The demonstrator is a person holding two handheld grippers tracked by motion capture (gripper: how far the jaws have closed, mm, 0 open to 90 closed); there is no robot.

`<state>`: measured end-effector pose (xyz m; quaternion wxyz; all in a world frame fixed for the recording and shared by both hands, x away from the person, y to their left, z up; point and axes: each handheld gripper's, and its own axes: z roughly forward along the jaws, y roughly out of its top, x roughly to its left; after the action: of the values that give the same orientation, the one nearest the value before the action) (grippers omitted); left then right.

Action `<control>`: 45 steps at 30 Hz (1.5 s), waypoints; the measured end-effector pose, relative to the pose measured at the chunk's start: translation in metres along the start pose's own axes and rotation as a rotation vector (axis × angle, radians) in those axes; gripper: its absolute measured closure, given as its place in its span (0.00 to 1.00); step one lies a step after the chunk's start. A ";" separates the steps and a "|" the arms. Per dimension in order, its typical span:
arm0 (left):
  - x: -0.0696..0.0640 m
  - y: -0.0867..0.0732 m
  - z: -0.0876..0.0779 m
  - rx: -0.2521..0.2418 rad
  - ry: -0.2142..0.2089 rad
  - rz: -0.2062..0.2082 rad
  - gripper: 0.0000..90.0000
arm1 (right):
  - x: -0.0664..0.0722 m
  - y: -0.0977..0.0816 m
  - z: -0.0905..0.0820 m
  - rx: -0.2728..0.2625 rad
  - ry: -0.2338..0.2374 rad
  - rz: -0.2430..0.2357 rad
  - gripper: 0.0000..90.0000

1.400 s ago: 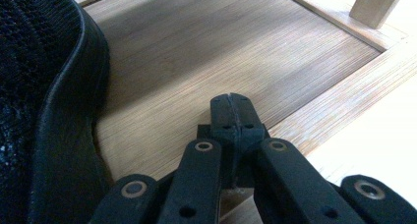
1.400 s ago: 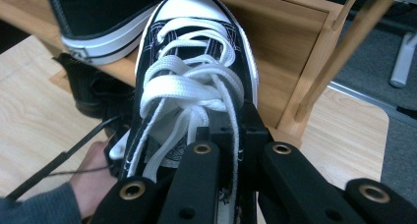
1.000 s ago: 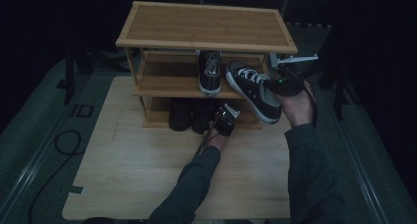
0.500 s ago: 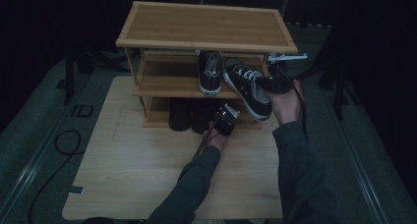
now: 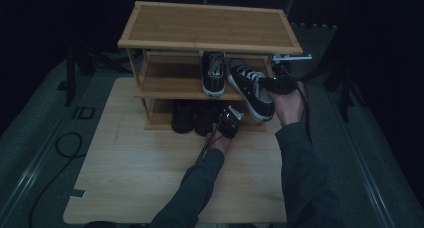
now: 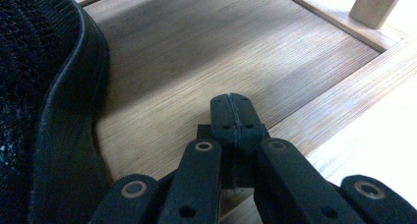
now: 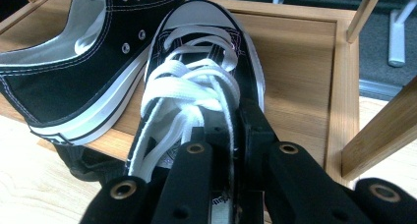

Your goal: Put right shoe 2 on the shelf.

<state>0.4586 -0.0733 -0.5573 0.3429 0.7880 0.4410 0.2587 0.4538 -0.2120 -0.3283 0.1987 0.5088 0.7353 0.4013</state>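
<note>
Slid further onto the shelf point(image 5: 165, 88), the sneaker point(image 5: 248, 89) is pinched at its collar by the right gripper point(image 7: 231, 135), whose jaws have just been easing apart; release is judged next. The left gripper point(image 6: 231, 113) is shut, empty.

Four shoes: two black-and-white sneakers point(image 5: 214, 74) point(image 5: 251, 88), two dark shoes point(image 5: 183, 117) point(image 5: 205, 120).

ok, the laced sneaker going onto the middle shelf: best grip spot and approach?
Grip the laced sneaker by the collar wall beside the tongue, one jaw inside the opening, coming from the heel end. Its toe points into the shelf rack, so the heel faces out. The right gripper seems to sit about there now.
</note>
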 end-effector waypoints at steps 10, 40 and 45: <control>0.000 0.000 0.000 0.000 -0.001 0.000 1.00 | -0.001 0.002 -0.003 0.024 0.010 -0.014 0.86; 0.000 0.000 0.000 0.000 0.000 0.000 1.00 | -0.010 0.002 -0.037 -0.084 0.060 -0.037 0.82; 0.000 0.000 0.000 0.000 0.000 0.000 1.00 | -0.015 0.002 -0.042 -0.083 0.036 -0.050 0.90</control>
<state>0.4586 -0.0733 -0.5573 0.3428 0.7882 0.4408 0.2586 0.4314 -0.2412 -0.3032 0.2163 0.4742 0.7340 0.4354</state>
